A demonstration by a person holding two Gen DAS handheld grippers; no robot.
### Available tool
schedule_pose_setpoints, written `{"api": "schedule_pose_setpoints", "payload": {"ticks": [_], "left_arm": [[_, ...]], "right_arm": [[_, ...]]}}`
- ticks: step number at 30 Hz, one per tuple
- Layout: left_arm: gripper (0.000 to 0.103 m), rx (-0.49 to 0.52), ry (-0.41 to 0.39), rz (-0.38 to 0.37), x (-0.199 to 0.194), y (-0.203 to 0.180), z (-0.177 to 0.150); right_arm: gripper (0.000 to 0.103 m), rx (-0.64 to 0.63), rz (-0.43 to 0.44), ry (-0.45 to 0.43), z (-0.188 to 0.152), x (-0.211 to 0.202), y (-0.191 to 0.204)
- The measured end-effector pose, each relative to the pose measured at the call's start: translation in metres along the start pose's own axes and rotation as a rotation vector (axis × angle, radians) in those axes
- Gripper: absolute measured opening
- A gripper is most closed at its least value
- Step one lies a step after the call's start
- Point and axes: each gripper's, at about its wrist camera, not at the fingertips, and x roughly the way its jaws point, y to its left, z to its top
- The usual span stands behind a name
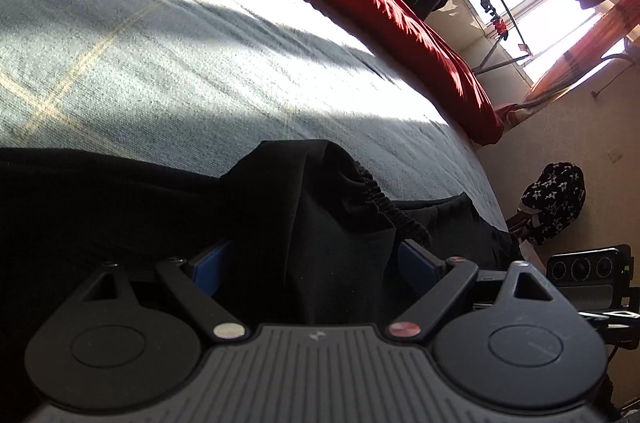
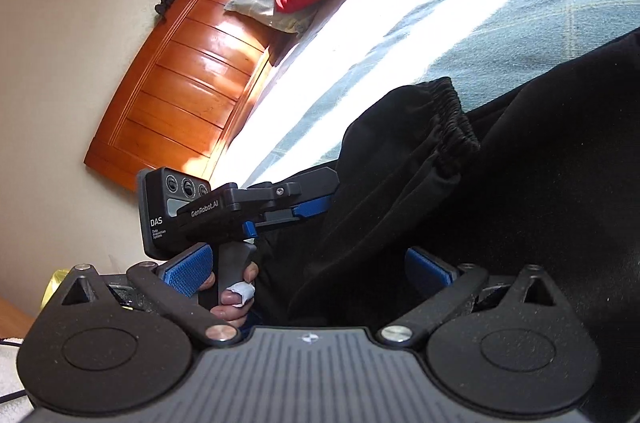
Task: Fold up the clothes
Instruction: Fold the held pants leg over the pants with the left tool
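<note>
Sunlight streaks a grey-green bed (image 1: pixel 168 63); red duvet (image 1: pixel 384 7) toward one o'clock, bright window (image 1: pixel 532 23) beyond, wooden headboard (image 2: pixel 192 71) at ten o'clock, cream walls (image 2: pixel 72 23), perhaps carpeted floor

A black garment with an elastic gathered waistband (image 1: pixel 312 207) lies on a grey-green woven bedspread crossed by thin yellow lines (image 1: pixel 120 63). Beyond the bedspread sits a red quilt (image 1: pixel 400 11). A glossy orange-brown wooden headboard (image 2: pixel 188 63) stands beside it.

A garment (image 1: pixel 312 207) lies bunched on the bed (image 1: pixel 180 71), its gathered waistband (image 1: pixel 380 199) raised. The left tongs (image 1: pixel 316 259) and right tongs (image 2: pixel 312 271) both stand wide with its cloth between their pads. Behind, a blanket (image 1: pixel 400 11) runs along the bed's far side. A headboard (image 2: pixel 188 63) stands behind a pillow (image 2: pixel 264 3).
</note>
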Motion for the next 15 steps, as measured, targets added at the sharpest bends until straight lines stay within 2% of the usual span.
{"api": "schedule_pose_setpoints", "payload": {"ticks": [2,4,9,15], "left_arm": [[0.089,-0.025,-0.007,-0.010,-0.005,0.003,-0.002],[0.089,-0.042,-0.014,-0.006,-0.013,0.007,-0.006],[0.090,-0.132,-0.090,-0.001,-0.055,0.027,-0.019],[0.090,-0.159,-0.170,0.096,-0.098,0.041,-0.026]], "right_arm": [[0.103,0.025,-0.017,-0.004,0.010,0.011,-0.008],[0.103,0.038,0.012,0.005,0.017,0.021,-0.010],[0.103,-0.065,0.093,0.051,0.012,0.058,0.022],[0.103,-0.182,0.217,0.206,-0.008,0.103,0.064]]}}
